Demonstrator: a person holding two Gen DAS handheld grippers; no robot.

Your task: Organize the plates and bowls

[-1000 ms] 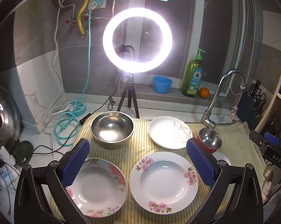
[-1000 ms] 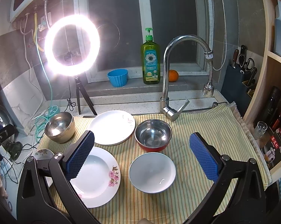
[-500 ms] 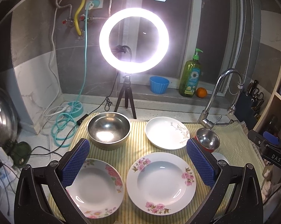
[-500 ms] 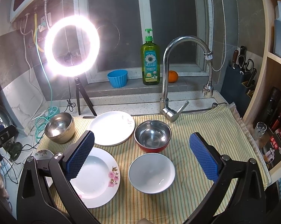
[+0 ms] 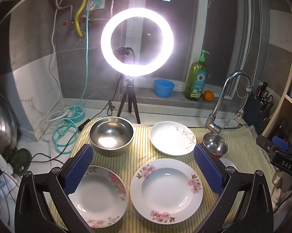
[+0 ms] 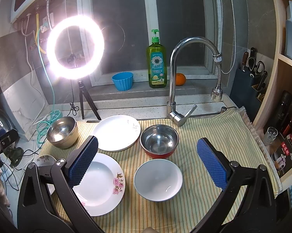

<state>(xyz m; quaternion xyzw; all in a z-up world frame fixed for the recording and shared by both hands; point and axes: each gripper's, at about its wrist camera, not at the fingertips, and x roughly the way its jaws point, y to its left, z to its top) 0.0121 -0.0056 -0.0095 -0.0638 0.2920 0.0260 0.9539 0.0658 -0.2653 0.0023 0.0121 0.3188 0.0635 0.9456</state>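
Observation:
On a striped yellow cloth (image 5: 142,155) lie two pink-flowered plates, one at the front left (image 5: 99,196) and one at the front centre (image 5: 166,190). Behind them stand a large steel bowl (image 5: 111,135) and a white plate with a brown sprig (image 5: 172,137). A red-sided steel bowl (image 6: 159,140) and a white bowl (image 6: 158,179) sit further right. My left gripper (image 5: 144,169) hovers open above the two flowered plates, holding nothing. My right gripper (image 6: 148,163) is open above the white bowl, also holding nothing.
A lit ring light on a tripod (image 5: 136,42) stands behind the cloth. A tall faucet (image 6: 184,73) rises at the back right. A blue cup (image 6: 123,81), soap bottle (image 6: 157,64) and orange (image 6: 180,79) line the sill. Cables and a teal hose (image 5: 65,130) lie left.
The left wrist view has pulled back and risen slightly, so the dishes sit a little higher and smaller in it. The right gripper has barely moved. Both stay open.

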